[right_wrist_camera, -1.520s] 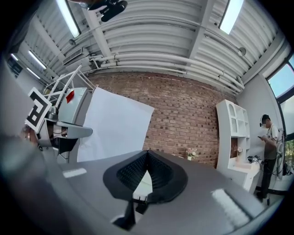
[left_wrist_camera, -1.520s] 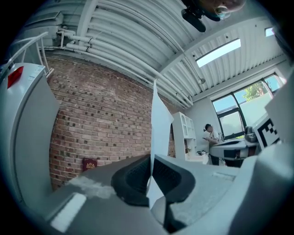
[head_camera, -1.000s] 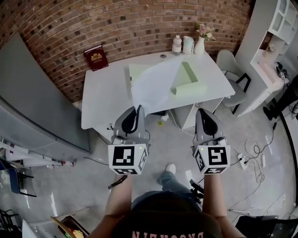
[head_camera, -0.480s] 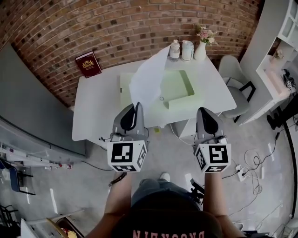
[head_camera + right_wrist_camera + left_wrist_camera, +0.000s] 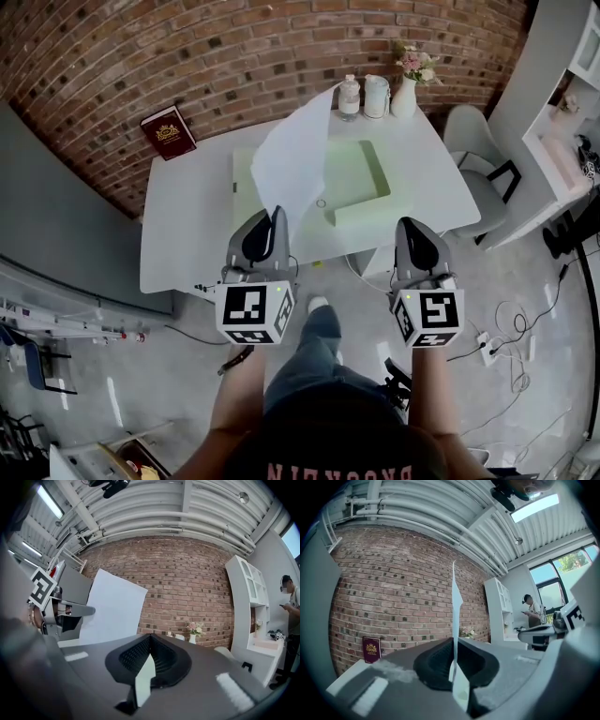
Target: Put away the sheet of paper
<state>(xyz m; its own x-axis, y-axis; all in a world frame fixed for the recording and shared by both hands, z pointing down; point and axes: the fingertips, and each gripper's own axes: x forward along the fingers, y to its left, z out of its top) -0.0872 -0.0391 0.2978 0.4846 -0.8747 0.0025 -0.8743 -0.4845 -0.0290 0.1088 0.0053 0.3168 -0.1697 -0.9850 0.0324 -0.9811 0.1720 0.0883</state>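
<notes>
My left gripper (image 5: 279, 216) is shut on the lower edge of a white sheet of paper (image 5: 292, 161), which stands upright above the table's front. In the left gripper view the sheet (image 5: 453, 597) rises edge-on from between the closed jaws (image 5: 453, 641). The right gripper view shows the sheet (image 5: 112, 606) broadside at the left, with the left gripper (image 5: 61, 609) below it. My right gripper (image 5: 411, 227) hangs shut and empty off the table's front edge; its jaws (image 5: 150, 637) meet. A pale green open folder (image 5: 361, 178) lies on the white table (image 5: 187, 234) behind the paper.
A dark red book (image 5: 169, 131) lies at the table's back left. Two bottles (image 5: 349, 94) and a flower vase (image 5: 405, 86) stand along the brick wall. A grey chair (image 5: 469, 155) and white shelves (image 5: 562, 141) stand at the right. A person (image 5: 532, 613) stands by the shelves.
The sheet, draped low over the folder a second ago, now stands upright in my left gripper. The table has drawn a little nearer and a leg has stepped forward.
</notes>
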